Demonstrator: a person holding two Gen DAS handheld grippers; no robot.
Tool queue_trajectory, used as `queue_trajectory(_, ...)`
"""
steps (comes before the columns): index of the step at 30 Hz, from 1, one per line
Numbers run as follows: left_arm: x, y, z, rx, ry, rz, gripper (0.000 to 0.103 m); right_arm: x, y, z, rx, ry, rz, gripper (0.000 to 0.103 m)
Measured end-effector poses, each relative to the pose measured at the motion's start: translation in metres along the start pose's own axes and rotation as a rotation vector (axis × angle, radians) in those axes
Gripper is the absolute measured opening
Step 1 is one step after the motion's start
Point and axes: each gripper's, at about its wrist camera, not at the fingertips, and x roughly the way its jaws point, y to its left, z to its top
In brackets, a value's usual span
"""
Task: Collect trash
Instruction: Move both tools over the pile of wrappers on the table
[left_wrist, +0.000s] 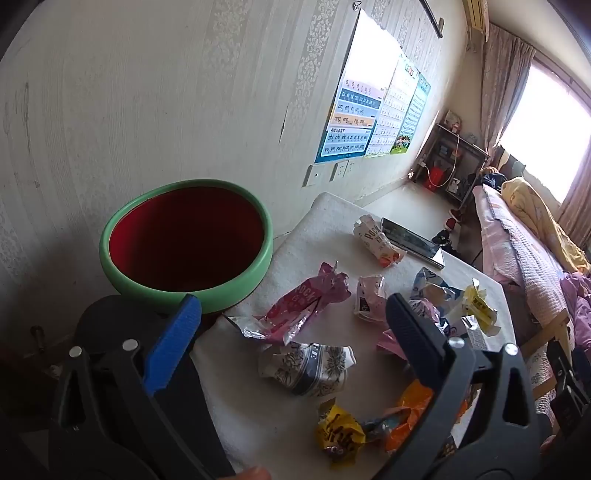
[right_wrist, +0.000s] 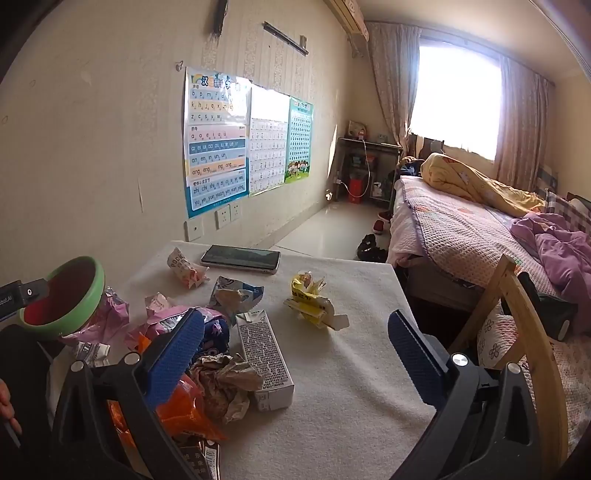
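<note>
Crumpled wrappers lie scattered on a white cloth-covered table (left_wrist: 258, 406). A pink Pocky wrapper (left_wrist: 299, 306) and a grey flowered wrapper (left_wrist: 310, 369) lie in front of my left gripper (left_wrist: 291, 321), which is open and empty above them. A green bin with a red inside (left_wrist: 188, 240) stands at the table's left by the wall. My right gripper (right_wrist: 295, 332) is open and empty above a small white carton (right_wrist: 264, 362), a brown crumpled wrapper (right_wrist: 225, 384) and an orange wrapper (right_wrist: 184, 410). A yellow wrapper (right_wrist: 310, 299) lies further out.
A phone (right_wrist: 240, 258) lies at the table's far edge beside a white Pocky wrapper (right_wrist: 184, 271). A wooden chair back (right_wrist: 532, 332) stands at the right, with a bed (right_wrist: 461, 229) behind it. Posters (right_wrist: 218, 140) hang on the wall.
</note>
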Motion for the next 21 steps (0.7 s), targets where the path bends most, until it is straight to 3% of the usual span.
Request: queue_trajectory(21, -0.0024, -0.0054, -0.0009, 0.029, -0.013, 0.003, 0.098, -0.0024, -0.0007, -0.0035, 0.009, 0.004, 0.001, 0.096)
